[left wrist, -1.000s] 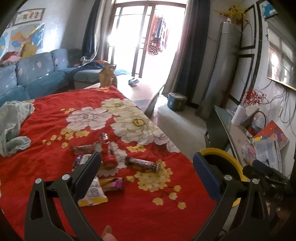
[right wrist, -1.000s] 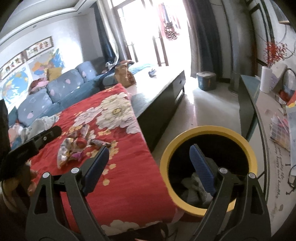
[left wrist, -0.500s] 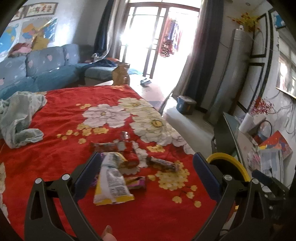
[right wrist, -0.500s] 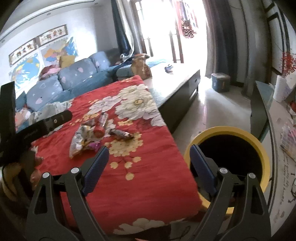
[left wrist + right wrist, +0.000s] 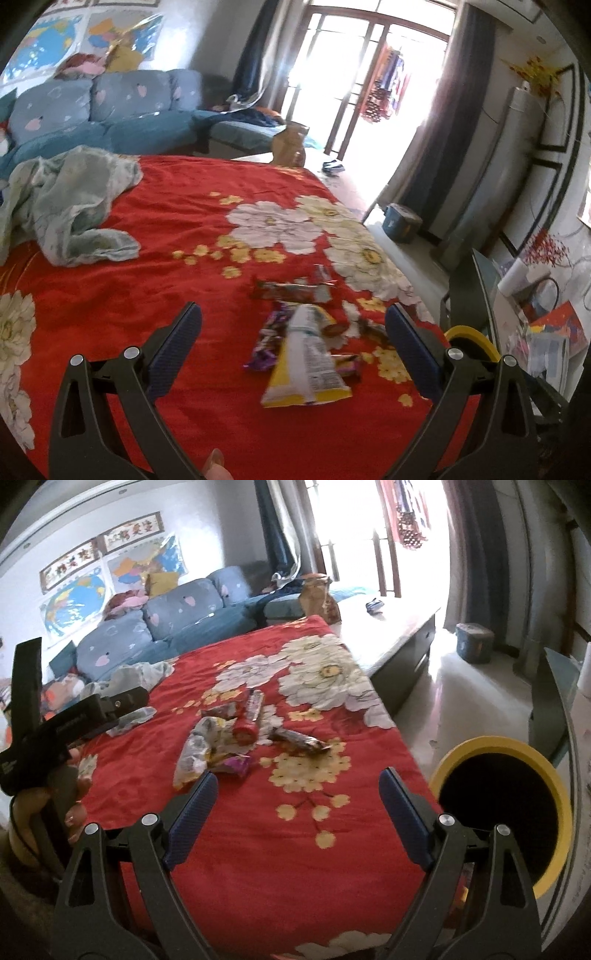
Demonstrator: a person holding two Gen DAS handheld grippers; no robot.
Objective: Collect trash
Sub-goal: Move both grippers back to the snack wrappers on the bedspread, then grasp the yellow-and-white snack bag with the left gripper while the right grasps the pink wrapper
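Observation:
Several snack wrappers lie in a pile on the red flowered cloth (image 5: pixel 147 280): a yellow-and-white chip bag (image 5: pixel 308 363), a purple wrapper (image 5: pixel 267 341), a brown bar wrapper (image 5: pixel 291 291). The right wrist view shows the pile (image 5: pixel 221 746) with a red tube (image 5: pixel 248 720) and a dark bar wrapper (image 5: pixel 301 741). A yellow-rimmed black bin (image 5: pixel 502 812) stands off the table's right edge; its rim shows in the left wrist view (image 5: pixel 474 338). My left gripper (image 5: pixel 293 332) is open and empty, just short of the pile. My right gripper (image 5: pixel 297 797) is open and empty, above the cloth's front part.
A pale green cloth (image 5: pixel 70 206) lies crumpled at the table's left. A blue sofa (image 5: pixel 110 110) stands behind. A bare table section with a brown bag (image 5: pixel 317 598) lies beyond the cloth. A glass side table (image 5: pixel 524 332) with papers stands right of the bin.
Both grippers have swung left, away from the bin. The left view now faces the wrapper pile head on; the right view has left the bin's mouth for the cloth.

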